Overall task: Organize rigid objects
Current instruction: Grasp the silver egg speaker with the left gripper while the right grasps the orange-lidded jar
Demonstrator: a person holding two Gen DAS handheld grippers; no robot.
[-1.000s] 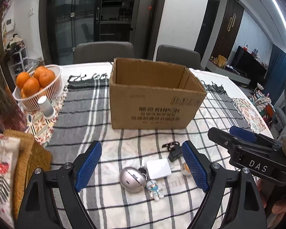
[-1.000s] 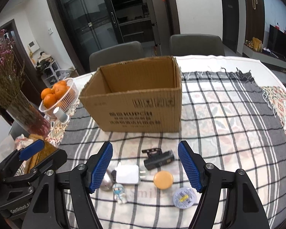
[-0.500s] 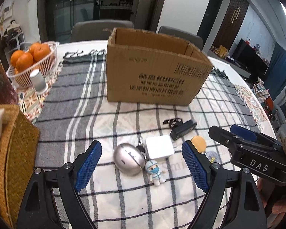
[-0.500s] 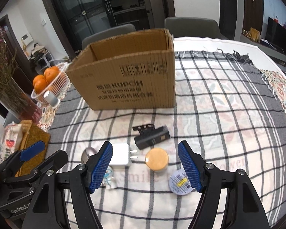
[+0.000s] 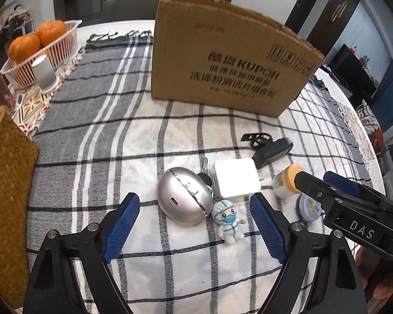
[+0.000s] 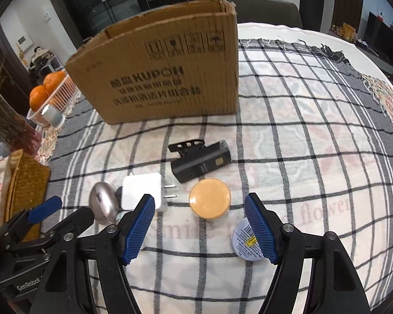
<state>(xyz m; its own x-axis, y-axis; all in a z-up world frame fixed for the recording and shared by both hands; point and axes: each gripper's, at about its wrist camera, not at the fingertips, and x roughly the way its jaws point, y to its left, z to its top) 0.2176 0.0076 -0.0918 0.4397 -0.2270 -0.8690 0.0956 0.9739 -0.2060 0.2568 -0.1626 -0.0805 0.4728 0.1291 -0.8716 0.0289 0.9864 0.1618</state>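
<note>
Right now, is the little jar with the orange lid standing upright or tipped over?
Upright. The jar stands on its base on the checked cloth, its round orange lid facing up, between the open right gripper fingers.

Left tool (image 5: pixel 194 229) spread wide, holding nothing, low over the checked cloth (image 5: pixel 133 141). Landmark: silver egg-shaped case (image 5: pixel 183 200), between the blue pads. Masked figurine (image 5: pixel 229 222) touching its right side. White charger (image 5: pixel 235 178) just behind-right. Black clip device (image 5: pixel 271 149) beyond that. Cardboard box (image 5: pixel 222 60) well behind. Right tool (image 5: pixel 327 187) far right.
</note>
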